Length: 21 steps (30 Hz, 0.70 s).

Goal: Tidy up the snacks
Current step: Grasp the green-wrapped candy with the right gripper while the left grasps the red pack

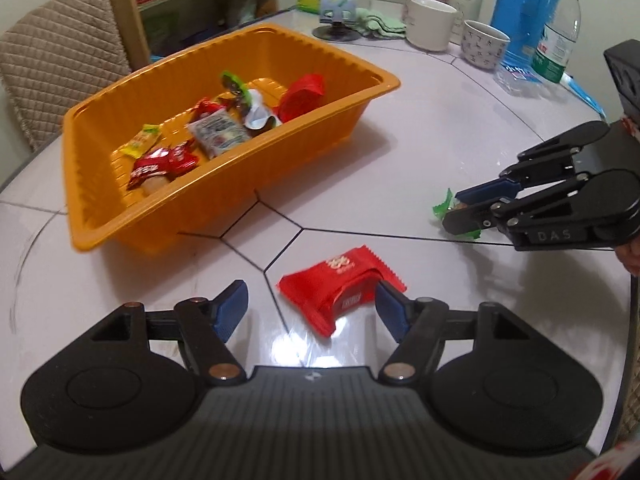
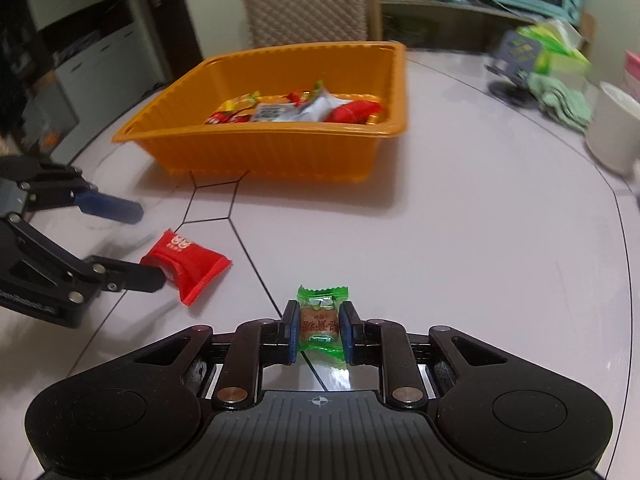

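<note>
Clamping green candy (image 2: 320,322) with my right gripper (image 2: 319,330), pads pressed on both its sides, candy low over white table (image 2: 480,240). My left gripper (image 1: 312,308) spread wide, red packet (image 1: 340,292) lying on table between fingers, right pad at its edge (touching or not, can't tell). Nothing gripped there. Orange bin (image 1: 100,184) sits beyond, apart from both grippers, already holding mixed snacks (image 1: 212,136). Mugs (image 1: 432,22) and bottles (image 1: 556,36) at far edge.
</note>
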Each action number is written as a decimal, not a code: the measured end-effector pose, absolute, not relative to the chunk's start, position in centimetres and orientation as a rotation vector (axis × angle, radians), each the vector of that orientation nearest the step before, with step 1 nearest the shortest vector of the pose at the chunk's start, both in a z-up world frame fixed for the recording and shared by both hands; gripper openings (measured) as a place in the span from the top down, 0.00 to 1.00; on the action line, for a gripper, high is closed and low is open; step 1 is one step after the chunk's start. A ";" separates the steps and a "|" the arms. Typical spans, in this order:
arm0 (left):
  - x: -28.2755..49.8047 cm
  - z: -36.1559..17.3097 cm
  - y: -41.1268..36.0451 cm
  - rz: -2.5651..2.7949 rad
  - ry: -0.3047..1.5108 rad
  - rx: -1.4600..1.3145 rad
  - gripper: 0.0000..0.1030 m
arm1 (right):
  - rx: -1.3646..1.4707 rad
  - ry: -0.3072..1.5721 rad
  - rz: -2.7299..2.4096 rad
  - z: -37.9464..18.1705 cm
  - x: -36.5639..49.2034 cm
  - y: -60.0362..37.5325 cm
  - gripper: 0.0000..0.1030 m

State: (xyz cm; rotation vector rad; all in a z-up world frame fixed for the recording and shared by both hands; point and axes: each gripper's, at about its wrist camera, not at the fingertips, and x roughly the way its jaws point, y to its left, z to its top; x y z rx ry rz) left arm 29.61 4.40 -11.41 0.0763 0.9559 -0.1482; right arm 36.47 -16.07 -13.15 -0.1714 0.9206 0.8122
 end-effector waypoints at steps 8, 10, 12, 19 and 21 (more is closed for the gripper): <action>31.0 -12.4 4.2 -0.166 0.978 0.068 0.37 | -0.126 0.939 0.774 -12.8 36.4 -17.1 0.79; 30.9 -12.5 4.1 -0.167 0.995 0.042 0.46 | -0.120 0.940 0.768 -12.9 36.3 -17.1 0.79; 30.7 -12.7 4.1 -0.162 1.006 0.011 0.53 | -0.115 0.940 0.762 -12.9 36.3 -17.0 0.79; 29.7 -12.4 4.1 -0.132 1.029 -0.111 0.58 | -0.125 0.941 0.752 -12.9 36.2 -16.8 0.79; 29.5 -12.3 4.0 -0.137 1.036 -0.135 0.58 | -0.129 0.941 0.751 -12.9 36.1 -16.7 0.79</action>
